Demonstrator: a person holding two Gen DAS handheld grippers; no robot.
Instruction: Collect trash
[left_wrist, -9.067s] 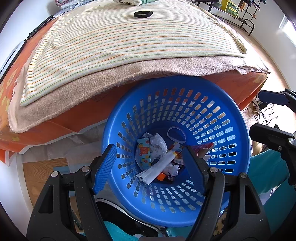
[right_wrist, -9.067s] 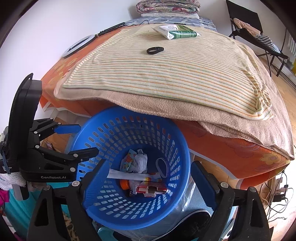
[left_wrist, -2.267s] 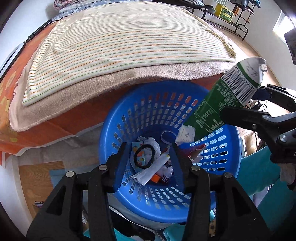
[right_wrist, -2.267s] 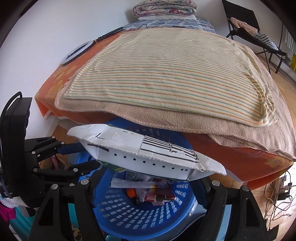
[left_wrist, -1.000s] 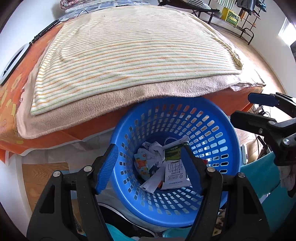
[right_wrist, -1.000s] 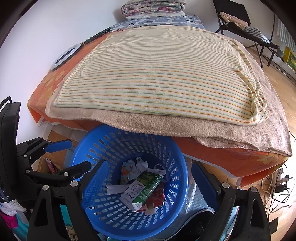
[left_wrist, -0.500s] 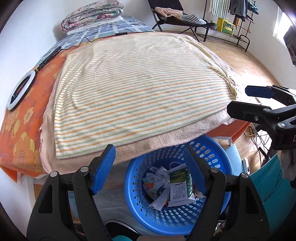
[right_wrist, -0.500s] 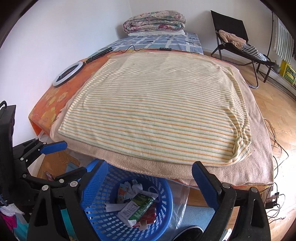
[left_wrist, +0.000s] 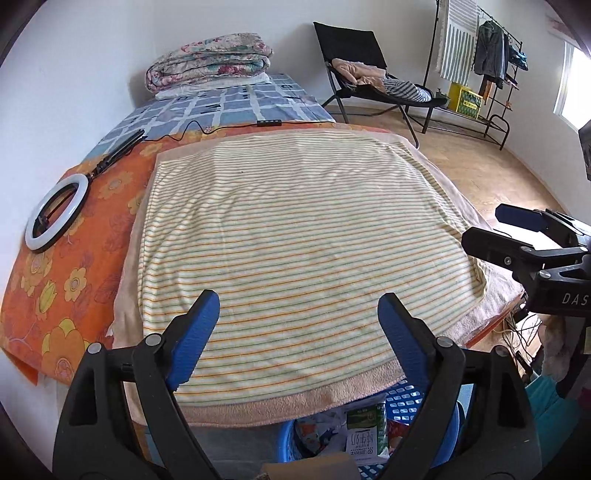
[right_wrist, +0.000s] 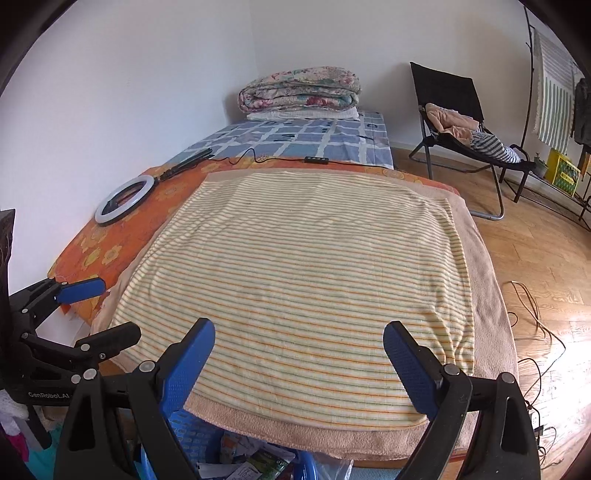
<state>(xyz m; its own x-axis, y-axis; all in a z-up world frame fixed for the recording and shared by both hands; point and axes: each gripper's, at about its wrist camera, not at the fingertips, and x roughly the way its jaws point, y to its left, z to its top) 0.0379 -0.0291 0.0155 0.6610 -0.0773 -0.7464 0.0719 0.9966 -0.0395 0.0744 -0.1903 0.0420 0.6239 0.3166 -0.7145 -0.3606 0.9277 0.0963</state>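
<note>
A blue plastic basket (left_wrist: 406, 402) stands on the floor below the bed's near edge, mostly hidden by the blanket; it also shows in the right wrist view (right_wrist: 192, 424). A green and white carton (left_wrist: 365, 428) and crumpled wrappers lie in it. My left gripper (left_wrist: 299, 325) is open and empty above the striped blanket (left_wrist: 295, 229). My right gripper (right_wrist: 299, 354) is open and empty above the same blanket (right_wrist: 314, 258). No trash shows on the blanket.
A white ring light (left_wrist: 55, 214) with its cable lies on the orange sheet at the left. Folded quilts (left_wrist: 210, 55) sit at the bed's far end. A black folding chair (right_wrist: 461, 122) with clothes and a clothes rack (left_wrist: 480, 55) stand on the wooden floor at the right.
Both grippers have risen and tilted up from the basket toward the bed. The basket has dropped to the bottom edge of both views. Both stay open and empty.
</note>
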